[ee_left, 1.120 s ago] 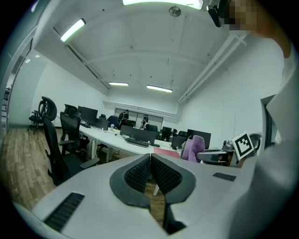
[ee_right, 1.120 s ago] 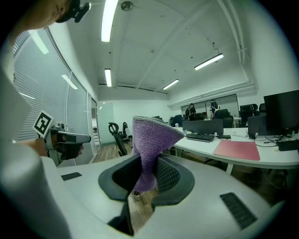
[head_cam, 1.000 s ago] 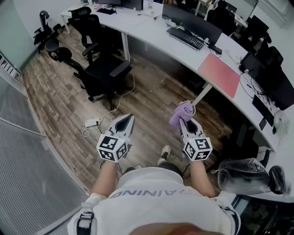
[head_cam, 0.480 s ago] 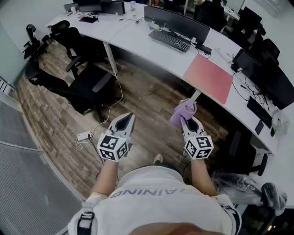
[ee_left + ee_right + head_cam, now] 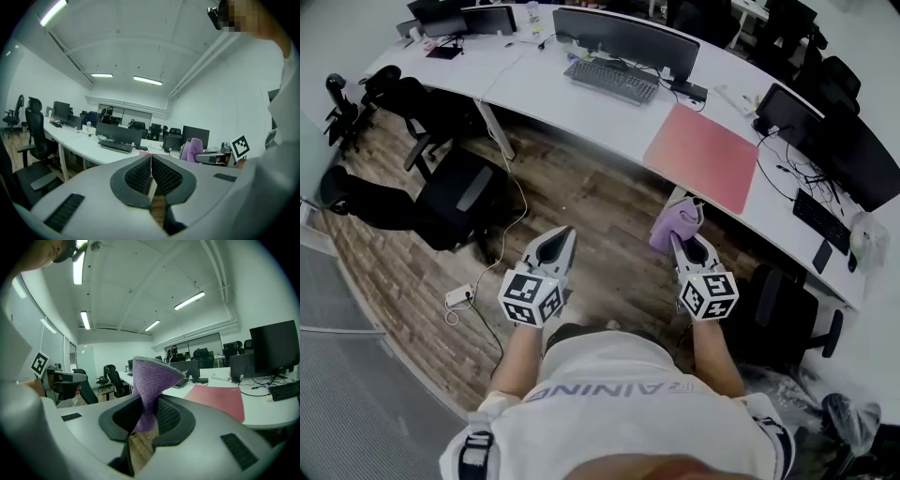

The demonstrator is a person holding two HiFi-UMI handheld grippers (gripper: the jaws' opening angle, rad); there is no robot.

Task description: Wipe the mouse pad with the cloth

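The right hand-held gripper (image 5: 680, 244) is pinching a purple cloth (image 5: 675, 223). In the right gripper view the cloth rises from between the pads as a twisted cone and flares wide at its top. The left hand-held gripper (image 5: 151, 159) has its jaws pressed together with nothing between them. The person holds both side by side above a wooden floor (image 5: 600, 202), short of the near edge of the long white surface (image 5: 572, 98).

The red mouse pad (image 5: 701, 157) lies flat on that surface, ahead of the right hand-held gripper and slightly to its right. The cloth is not touching the pad. In the head view the cloth's top shows just short of the pad's near edge, while the right gripper view shows the pad still some way ahead.

Farther along the surface, ahead of the left hand-held gripper, a black keyboard (image 5: 611, 80) sits in front of a dark monitor (image 5: 623, 37). A black office chair (image 5: 464, 192) stands on the floor to the left of the left hand-held gripper. A white power strip (image 5: 457, 296) lies on the floor on that same side, with its cable trailing toward the surface.
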